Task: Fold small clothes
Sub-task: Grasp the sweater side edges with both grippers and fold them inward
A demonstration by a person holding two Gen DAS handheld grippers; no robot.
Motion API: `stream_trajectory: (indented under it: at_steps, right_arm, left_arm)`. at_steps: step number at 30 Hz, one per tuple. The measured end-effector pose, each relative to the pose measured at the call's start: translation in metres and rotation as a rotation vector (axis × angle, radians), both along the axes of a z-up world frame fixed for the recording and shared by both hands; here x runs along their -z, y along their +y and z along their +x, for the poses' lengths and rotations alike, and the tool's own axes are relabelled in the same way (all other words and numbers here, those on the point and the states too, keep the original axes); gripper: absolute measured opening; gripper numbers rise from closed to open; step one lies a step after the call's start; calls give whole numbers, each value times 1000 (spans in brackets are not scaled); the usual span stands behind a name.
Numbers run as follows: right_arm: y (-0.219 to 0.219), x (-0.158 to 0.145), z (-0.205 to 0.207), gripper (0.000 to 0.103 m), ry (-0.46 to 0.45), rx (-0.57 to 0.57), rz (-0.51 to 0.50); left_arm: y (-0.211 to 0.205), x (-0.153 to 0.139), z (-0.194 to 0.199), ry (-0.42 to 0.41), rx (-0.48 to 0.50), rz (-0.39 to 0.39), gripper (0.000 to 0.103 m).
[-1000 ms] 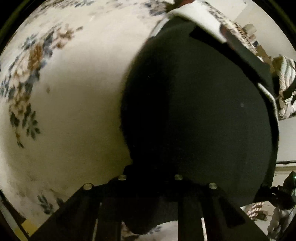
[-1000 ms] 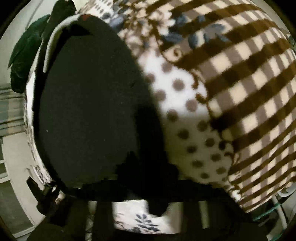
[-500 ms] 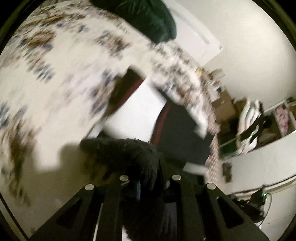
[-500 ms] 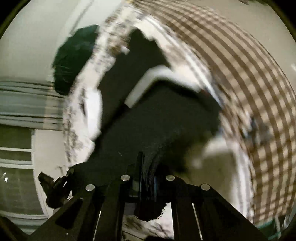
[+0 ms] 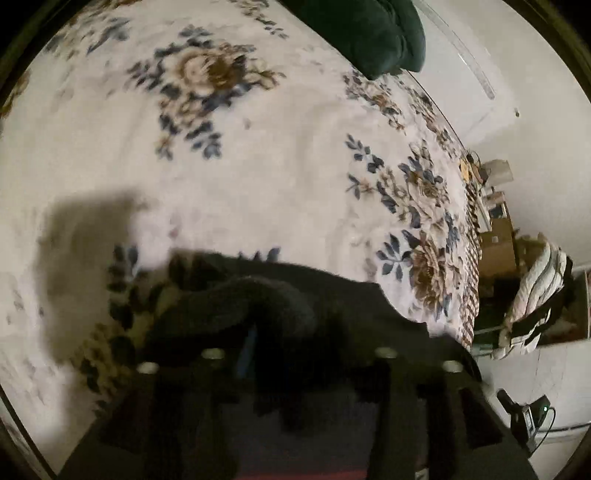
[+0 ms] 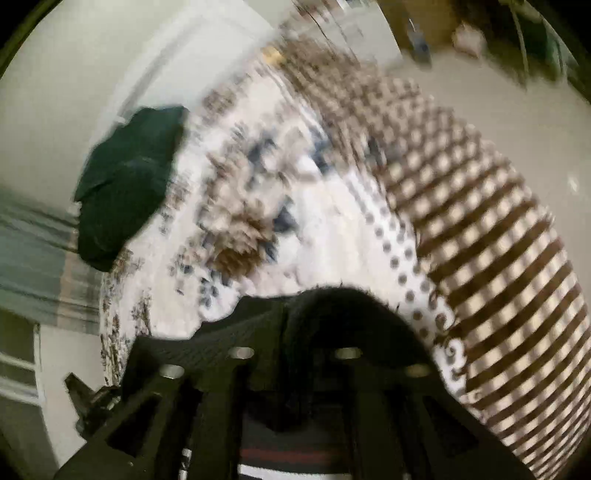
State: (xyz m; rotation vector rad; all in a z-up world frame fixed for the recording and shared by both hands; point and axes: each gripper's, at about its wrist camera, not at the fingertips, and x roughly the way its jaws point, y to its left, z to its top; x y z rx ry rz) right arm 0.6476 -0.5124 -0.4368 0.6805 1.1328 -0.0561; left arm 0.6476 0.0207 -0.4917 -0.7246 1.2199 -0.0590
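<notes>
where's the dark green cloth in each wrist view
Left wrist: the green cloth is at the top edge, right of centre, at the far side of the floral blanket.
Right wrist: the green cloth is at the left, about mid-height, at the blanket's far edge by the wall.
Shared landmark: the black garment lies at the bottom of both views, between the fingers.

A bed (image 5: 295, 177) under a white floral cover carries a dark green cloth (image 5: 369, 33) at its far edge and a black garment (image 5: 332, 295) nearer.
</notes>
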Motion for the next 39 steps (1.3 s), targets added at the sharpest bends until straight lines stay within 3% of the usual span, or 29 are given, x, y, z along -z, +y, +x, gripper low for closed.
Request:
stream_trajectory:
  at_steps: [1,3,8,11,13,17,20,26,27,29,30,31,32,34,39]
  right_arm:
    - [2,1,-1,95,-8,-18,-19]
    - [10,3,-17,96,-22,-72,-53]
    - [33,4,-101,96,-70,-99,-129]
    - [43,18,-159,96,-51,-44,-103]
    - [42,33,-190,96,-19,28,-53]
    - [33,84,-227,96,47,174,169]
    - [30,124,-223,96,50,227,312]
    - [29,169,-197,100,51,295,468]
    - [28,172,-197,100,49,316,482]
    - [29,174,-204,93,24,356,495]
    - [30,173,-207,85,20,362,480]
    - [31,170,-211,61,14,358,458]
    - [32,168,-214,52,14,355,442]
    - [36,161,-221,47,4,342,421]
    - [52,125,-244,42,-21,251,361]
  left_arm:
    - [1,-1,-9,-27,2,-26,67]
    - [1,-14,-26,-62,14,12,89]
    - [2,-62,-91,-206,11,76,91]
    - [-1,-65,-145,-197,-35,103,91]
    - [-5,-48,-172,-132,-77,86,92]
    - [-3,13,-192,1,-200,-82,92]
    - [1,47,-177,26,-271,-170,92]
    - [11,87,-138,81,-428,-230,91]
    - [11,87,-138,79,-445,-231,91]
    - [9,73,-141,-4,-437,-179,60]
    - [6,62,-141,-40,-398,-142,48]
    - [2,52,-142,-69,-373,-118,43]
    - [-1,42,-143,-93,-352,-97,41]
    - [-4,24,-146,-132,-329,-89,38]
    - [-3,-26,-180,-212,-259,-49,36]
